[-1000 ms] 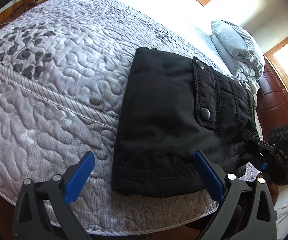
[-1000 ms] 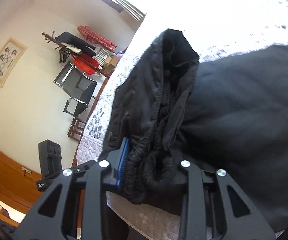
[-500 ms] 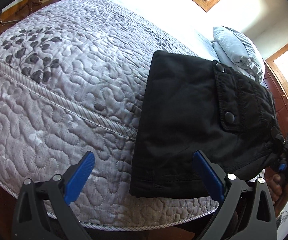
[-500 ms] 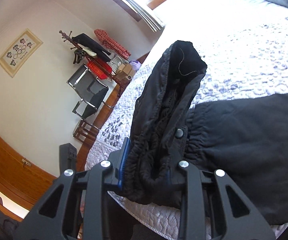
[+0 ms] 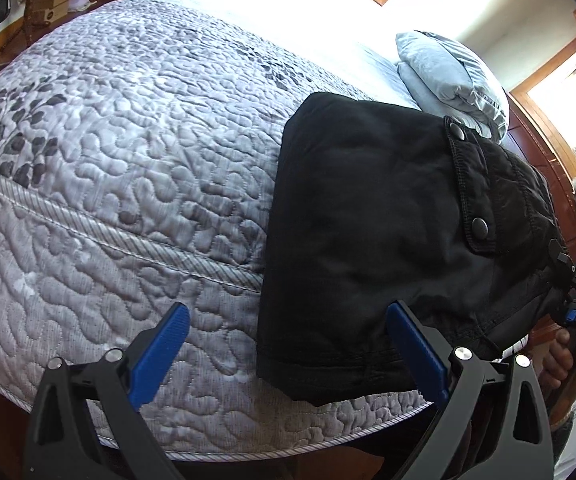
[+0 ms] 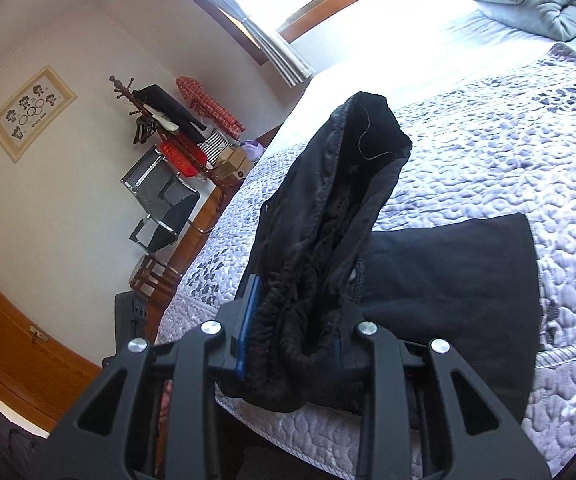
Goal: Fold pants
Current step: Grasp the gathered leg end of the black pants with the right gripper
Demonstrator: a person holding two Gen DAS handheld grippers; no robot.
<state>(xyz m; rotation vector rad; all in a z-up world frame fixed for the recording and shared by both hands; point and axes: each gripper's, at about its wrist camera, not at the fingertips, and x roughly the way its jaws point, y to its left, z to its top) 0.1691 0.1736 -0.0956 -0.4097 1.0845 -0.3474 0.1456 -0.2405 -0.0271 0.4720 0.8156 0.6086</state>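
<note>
Black pants (image 5: 368,216) lie folded into a thick rectangle on the grey quilted bed (image 5: 120,168), near its front edge. A flap pocket with two snaps (image 5: 468,188) faces up. My left gripper (image 5: 288,340) is open and empty, low at the bed's front edge, its right finger at the pants' near hem. My right gripper (image 6: 292,328) is shut on the bunched elastic waistband of the pants (image 6: 328,208) and holds that end lifted off the bed. It also shows at the right edge of the left wrist view (image 5: 568,292).
Grey pillows (image 5: 452,76) lie at the head of the bed. A coat rack (image 6: 156,120), a black chair (image 6: 160,204) and boxes stand by the far wall. A wooden headboard (image 5: 544,168) and windows lie to the right.
The right gripper has drawn back and risen with the waistband, so more of the bed and room shows. In the left view the pants have shifted right and the fold looks flatter.
</note>
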